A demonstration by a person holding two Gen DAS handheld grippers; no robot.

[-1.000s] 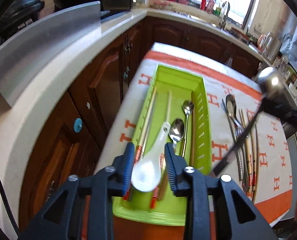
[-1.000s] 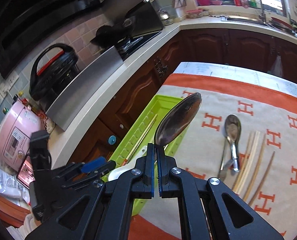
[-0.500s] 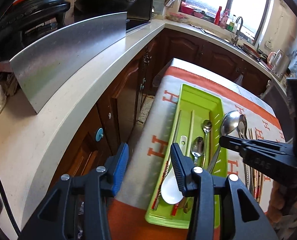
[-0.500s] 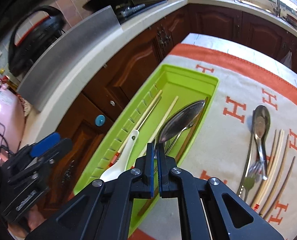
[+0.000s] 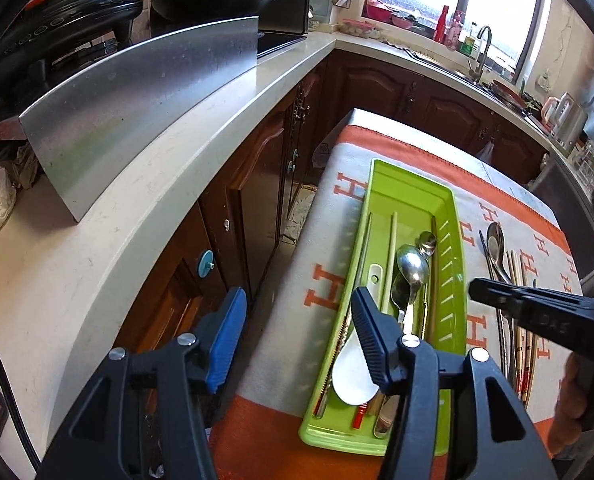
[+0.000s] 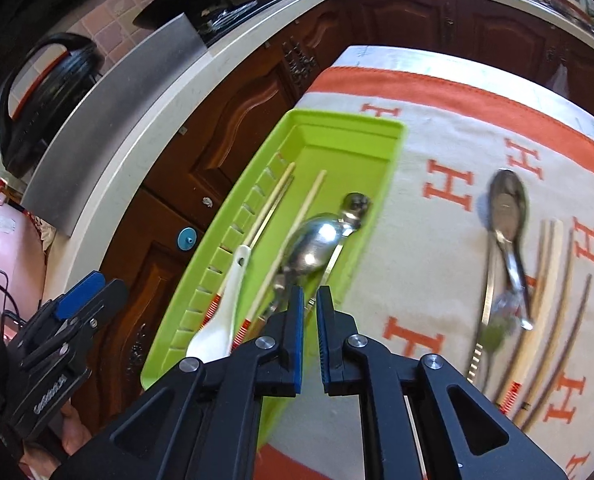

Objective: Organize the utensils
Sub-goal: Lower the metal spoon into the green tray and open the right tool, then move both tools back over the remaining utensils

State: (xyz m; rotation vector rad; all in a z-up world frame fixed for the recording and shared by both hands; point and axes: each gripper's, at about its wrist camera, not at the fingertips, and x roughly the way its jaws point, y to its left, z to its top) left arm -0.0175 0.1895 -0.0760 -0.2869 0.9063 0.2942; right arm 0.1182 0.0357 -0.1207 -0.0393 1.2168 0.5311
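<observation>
1. Two hand-held grippers have changed since a second ago: the left hand-held gripper, which had the white ceramic spoon between its pads, has just been opening and now stands spread and empty, shifted off the tray's left side.
2. That white spoon now lies in the green tray, bowl toward the near end.
3. The right hand-held gripper held the large metal spoon up in the air; it has come down, its jaws have just been parting to a narrow gap, and the spoon rests in the tray on the other spoons, handle end at the pads.
4. Chopsticks lie alongside in the tray.
5. Still on the orange-lettered cloth covering the bench: another metal spoon, a fork and more chopsticks.
</observation>
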